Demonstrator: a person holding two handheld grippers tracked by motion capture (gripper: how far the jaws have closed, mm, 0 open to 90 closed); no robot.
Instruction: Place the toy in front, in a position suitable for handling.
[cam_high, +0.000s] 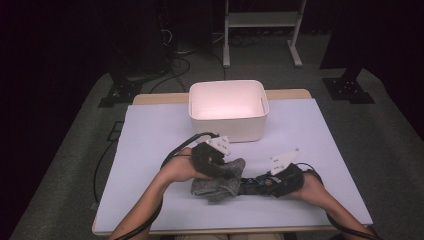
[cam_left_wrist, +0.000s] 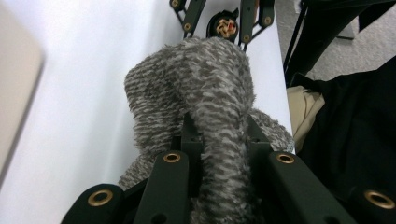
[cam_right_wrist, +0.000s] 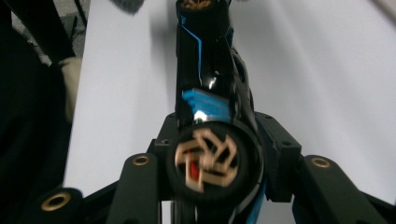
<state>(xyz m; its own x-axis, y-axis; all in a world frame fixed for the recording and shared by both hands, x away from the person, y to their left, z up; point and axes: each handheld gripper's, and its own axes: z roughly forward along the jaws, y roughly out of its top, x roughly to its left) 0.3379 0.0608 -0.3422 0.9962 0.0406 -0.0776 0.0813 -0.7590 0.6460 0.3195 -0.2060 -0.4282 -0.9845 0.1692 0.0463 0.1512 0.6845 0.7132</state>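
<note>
Left gripper (cam_high: 215, 161) fingers clamped on grey sock (cam_left_wrist: 205, 93), low over the table (cam_high: 150, 150); right gripper (cam_high: 265, 184) grips black-blue cylinder (cam_right_wrist: 205, 65), long axis pointing into the sock opening.

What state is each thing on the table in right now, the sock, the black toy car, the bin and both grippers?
Grey sock: bunched, pinched by the left gripper.
Black toy car: lying level, clamped in the right gripper.
White bin: upright, open-topped, empty.
</note>
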